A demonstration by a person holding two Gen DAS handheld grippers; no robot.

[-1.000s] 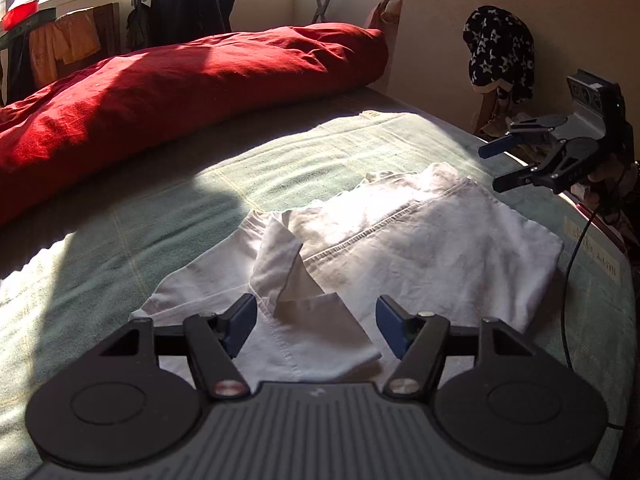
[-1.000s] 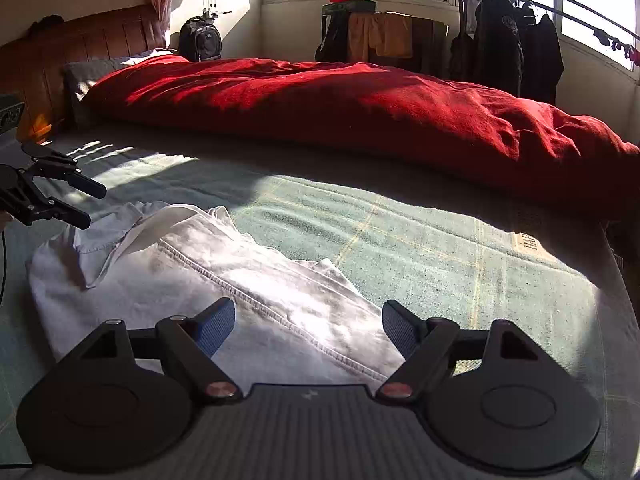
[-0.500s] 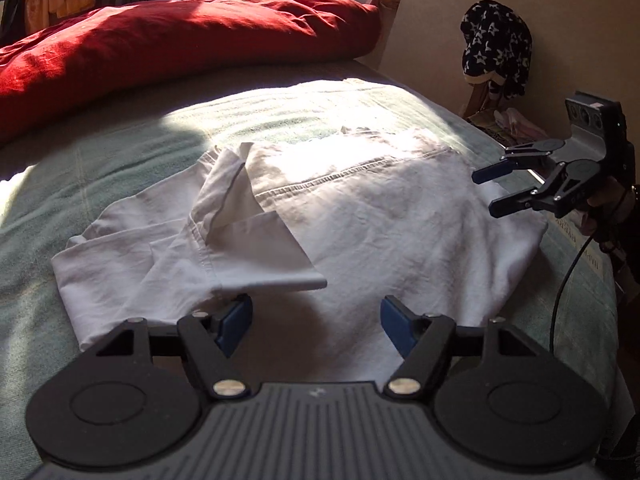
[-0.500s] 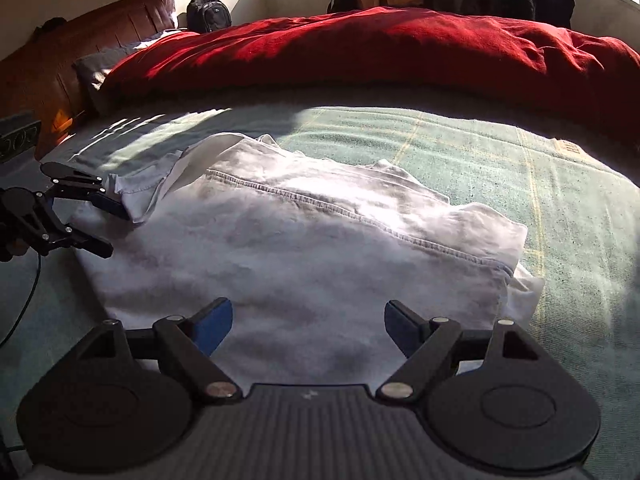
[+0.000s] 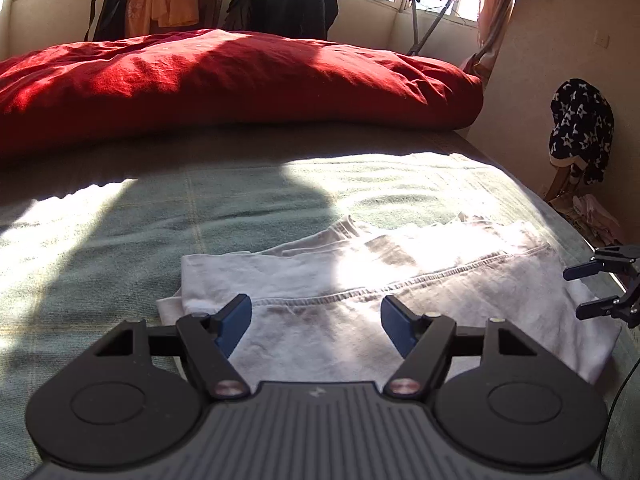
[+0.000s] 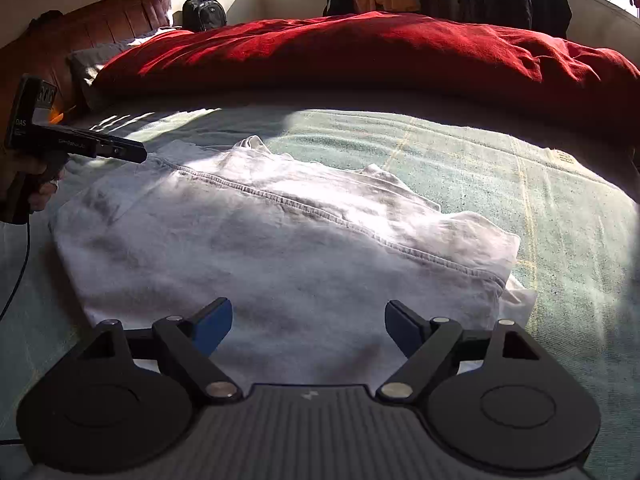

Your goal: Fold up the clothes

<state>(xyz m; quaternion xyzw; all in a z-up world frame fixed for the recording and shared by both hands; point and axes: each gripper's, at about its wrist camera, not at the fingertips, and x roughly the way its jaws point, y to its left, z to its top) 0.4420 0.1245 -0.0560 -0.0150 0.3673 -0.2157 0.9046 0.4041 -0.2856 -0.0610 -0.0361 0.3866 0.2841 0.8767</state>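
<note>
Left wrist view. The left claw (image 5: 316,322) is pitched downward over the bed, its blue-padded fingers (image 5: 234,322) standing well apart with nothing gripped. The white folded cotton garment with a stitched seam (image 5: 400,300) lies flat on the green woven bedspread (image 5: 120,240), spreading from between the fingers toward 2 o'clock; whether the pads touch the cloth cannot be told. The right claw (image 5: 592,290) shows at 3 o'clock over the garment's edge, jaws parted and empty. A red rumpled duvet (image 5: 224,80) lies at 12 o'clock.

Right wrist view. The right claw (image 6: 308,328) tilts down over the garment's (image 6: 260,248) near edge, jaws wide apart, clasping nothing. The garment extends from 12 to 10 o'clock. At 9 o'clock a person's hand (image 6: 32,184) grips the left claw's handle beside the garment's far corner.
</note>
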